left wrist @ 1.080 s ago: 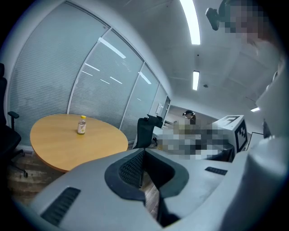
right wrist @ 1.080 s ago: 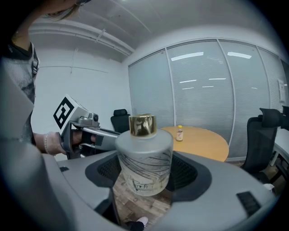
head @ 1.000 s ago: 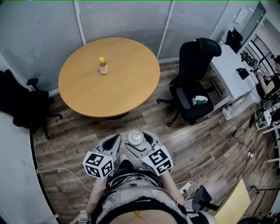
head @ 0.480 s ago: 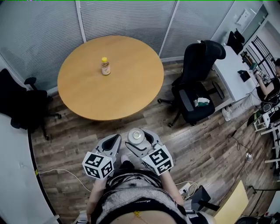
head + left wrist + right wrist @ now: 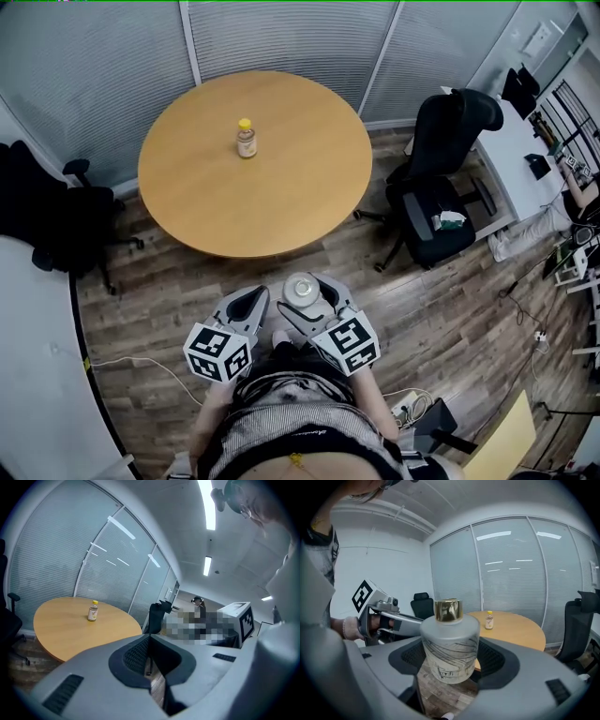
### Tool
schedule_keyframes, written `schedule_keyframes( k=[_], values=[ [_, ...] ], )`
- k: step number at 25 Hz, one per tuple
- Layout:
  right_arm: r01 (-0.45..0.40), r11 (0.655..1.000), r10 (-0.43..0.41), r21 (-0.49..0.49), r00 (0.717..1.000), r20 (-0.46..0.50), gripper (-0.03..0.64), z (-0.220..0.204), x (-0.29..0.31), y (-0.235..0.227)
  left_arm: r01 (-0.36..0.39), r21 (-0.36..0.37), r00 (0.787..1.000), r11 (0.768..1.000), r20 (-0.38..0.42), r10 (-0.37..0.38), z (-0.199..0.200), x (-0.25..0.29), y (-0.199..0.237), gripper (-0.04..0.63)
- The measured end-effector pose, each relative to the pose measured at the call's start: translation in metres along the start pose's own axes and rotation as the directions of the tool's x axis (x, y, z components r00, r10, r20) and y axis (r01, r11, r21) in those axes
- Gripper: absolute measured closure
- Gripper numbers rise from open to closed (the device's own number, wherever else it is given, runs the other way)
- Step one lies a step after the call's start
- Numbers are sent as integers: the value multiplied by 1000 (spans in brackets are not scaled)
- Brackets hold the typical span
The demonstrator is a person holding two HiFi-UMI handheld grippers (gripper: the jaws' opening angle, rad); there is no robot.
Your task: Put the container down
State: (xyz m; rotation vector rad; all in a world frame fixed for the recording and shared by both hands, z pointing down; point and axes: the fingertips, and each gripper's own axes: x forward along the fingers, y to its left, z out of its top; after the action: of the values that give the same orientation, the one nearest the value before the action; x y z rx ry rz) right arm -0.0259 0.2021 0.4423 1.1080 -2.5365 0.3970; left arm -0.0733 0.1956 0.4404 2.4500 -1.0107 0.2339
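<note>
The room is an office with a plank floor (image 5: pixel 450 309) and glass walls covered by blinds (image 5: pixel 281 37) along the top of the frame. A round wooden surface (image 5: pixel 281 187) fills the upper middle of the head view.

My right tool (image 5: pixel 305 298) is clamped on the container (image 5: pixel 300 287), one jaw against each side of its body. Its own view shows a frosted, rounded container with a gold cap and dark line markings on its front, held upright. It hangs in the air over the floor in the lower middle of the head view, close to my body and short of the surface's near edge.

My left tool (image 5: pixel 251 298) sits just left of the right one. Its jaws are brought together with nothing between them, leaving only a thin slit through which the floor shows.

A small bottle (image 5: pixel 247 139) with a yellow cap stands upright on the surface, toward the far side and well apart from the container. A black office chair (image 5: pixel 445 197) stands at the right of the surface, with a white desk (image 5: pixel 511 141) beyond it. Another dark chair (image 5: pixel 56 216) sits at the left edge.
</note>
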Motion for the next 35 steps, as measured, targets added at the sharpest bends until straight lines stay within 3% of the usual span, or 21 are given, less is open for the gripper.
schedule_keyframes(
  k=[11, 18, 35],
  values=[
    [-45, 999, 45, -28, 999, -10, 272, 7, 16, 1, -33, -31, 999, 999, 9, 33, 2, -4, 13, 574],
    [-94, 994, 93, -56, 996, -7, 272, 20, 31, -17, -108, -65, 993, 992, 31, 110, 13, 6, 28, 574],
    [-173, 981, 174, -89, 985, 10, 272, 57, 72, -96, -168, -66, 985, 984, 28, 170, 56, 86, 56, 574]
  ],
)
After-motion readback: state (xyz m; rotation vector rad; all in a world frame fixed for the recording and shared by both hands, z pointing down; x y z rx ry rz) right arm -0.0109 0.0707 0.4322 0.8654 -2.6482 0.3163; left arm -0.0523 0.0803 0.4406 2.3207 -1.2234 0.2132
